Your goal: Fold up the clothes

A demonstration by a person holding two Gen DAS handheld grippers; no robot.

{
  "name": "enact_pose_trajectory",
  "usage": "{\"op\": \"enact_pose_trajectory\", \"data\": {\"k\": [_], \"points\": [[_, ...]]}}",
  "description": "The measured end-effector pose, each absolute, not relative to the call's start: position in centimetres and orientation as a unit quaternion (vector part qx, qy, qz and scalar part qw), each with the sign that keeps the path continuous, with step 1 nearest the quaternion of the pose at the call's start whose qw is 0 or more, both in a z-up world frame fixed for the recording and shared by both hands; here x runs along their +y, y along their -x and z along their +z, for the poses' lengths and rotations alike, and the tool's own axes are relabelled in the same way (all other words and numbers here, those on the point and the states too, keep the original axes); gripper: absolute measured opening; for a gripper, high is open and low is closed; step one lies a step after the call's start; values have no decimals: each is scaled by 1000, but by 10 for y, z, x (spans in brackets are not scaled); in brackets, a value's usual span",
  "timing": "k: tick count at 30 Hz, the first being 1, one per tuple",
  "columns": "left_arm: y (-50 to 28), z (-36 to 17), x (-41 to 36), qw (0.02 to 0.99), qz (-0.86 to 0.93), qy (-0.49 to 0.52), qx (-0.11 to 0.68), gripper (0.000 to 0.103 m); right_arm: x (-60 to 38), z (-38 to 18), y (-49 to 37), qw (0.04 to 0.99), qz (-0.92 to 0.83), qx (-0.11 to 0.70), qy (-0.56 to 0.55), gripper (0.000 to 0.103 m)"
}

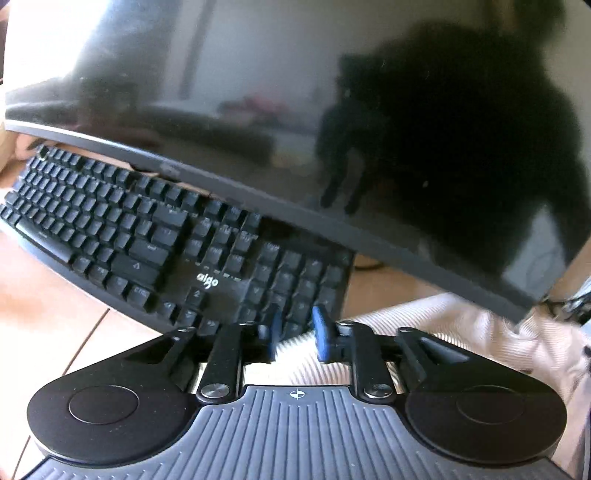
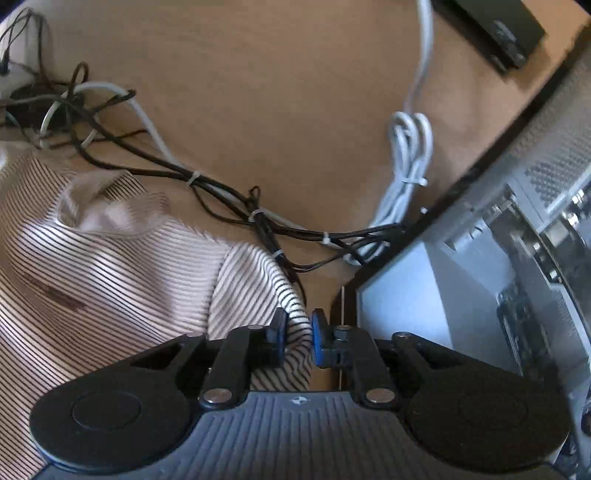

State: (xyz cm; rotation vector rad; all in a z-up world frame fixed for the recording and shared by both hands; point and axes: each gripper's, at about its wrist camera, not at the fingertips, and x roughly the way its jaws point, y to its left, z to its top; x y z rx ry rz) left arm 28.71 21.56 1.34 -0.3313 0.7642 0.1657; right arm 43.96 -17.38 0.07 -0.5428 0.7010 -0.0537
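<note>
A cream garment with thin dark stripes (image 2: 122, 266) lies rumpled on a brown desk (image 2: 258, 92). In the right wrist view it fills the lower left, and one striped fold runs up between the blue pads. My right gripper (image 2: 298, 334) is shut on that fold. In the left wrist view the same garment (image 1: 443, 325) lies at the lower right. My left gripper (image 1: 297, 330) has its blue pads a small gap apart, with striped cloth between them; it looks shut on the cloth.
A black keyboard (image 1: 147, 236) and a dark monitor (image 1: 332, 110) stand just ahead of the left gripper. Tangled black and white cables (image 2: 221, 199) cross the desk. A computer case (image 2: 498, 277) stands at the right, a black box (image 2: 495, 26) beyond.
</note>
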Motion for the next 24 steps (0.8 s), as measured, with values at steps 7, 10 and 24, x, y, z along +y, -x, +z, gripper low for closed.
{"op": "enact_pose_trajectory", "data": {"k": [7,10,24], "points": [[-273,24,144,932,-46,98,346,83,-185,38,-367,927,35,302,218,42],[-265,8,96,927,-130,69,345,94,-184,44,-325,921,112,325,186,56],[-194,-77,-3,871,-313,-96,366,96,-149,-10,-230,871,124,402,252,8]]}}
